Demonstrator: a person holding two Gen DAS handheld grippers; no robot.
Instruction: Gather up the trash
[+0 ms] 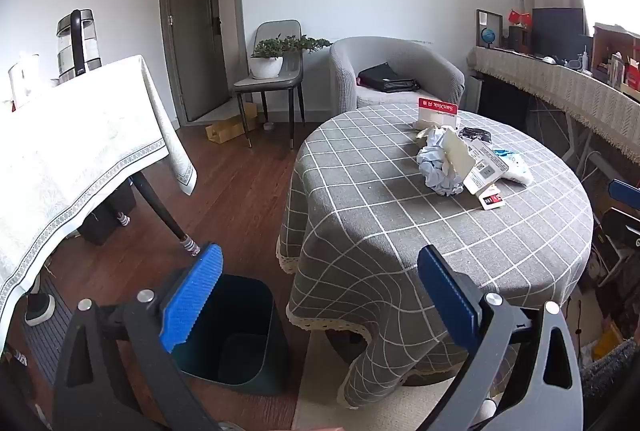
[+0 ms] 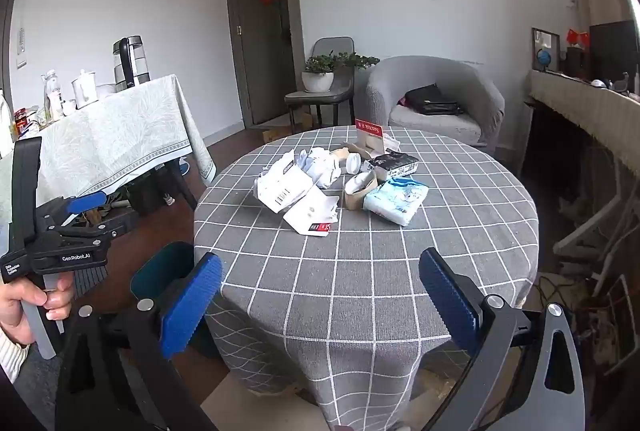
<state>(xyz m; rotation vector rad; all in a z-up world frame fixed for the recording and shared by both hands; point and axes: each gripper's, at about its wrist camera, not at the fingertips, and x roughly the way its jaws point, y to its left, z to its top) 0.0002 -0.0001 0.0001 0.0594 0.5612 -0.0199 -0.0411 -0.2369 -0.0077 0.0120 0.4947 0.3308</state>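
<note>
A pile of trash lies on the round table with the grey checked cloth [image 2: 360,271]: crumpled white paper [image 2: 320,167], white packaging cards [image 2: 288,191], a light blue tissue pack [image 2: 396,201], a tape roll [image 2: 360,191] and a black packet [image 2: 394,163]. The pile also shows in the left wrist view [image 1: 440,167]. A dark teal bin [image 1: 236,335] stands on the floor at the table's left. My left gripper [image 1: 320,295] is open and empty, above the bin and table edge. My right gripper [image 2: 320,299] is open and empty, over the table's near edge.
A second table with a pale cloth [image 2: 112,135] holds a kettle [image 2: 130,65] and bottles at the left. A grey armchair [image 2: 436,99] with a black bag and a chair with a potted plant [image 2: 320,75] stand behind. A cluttered sideboard [image 1: 560,87] runs along the right.
</note>
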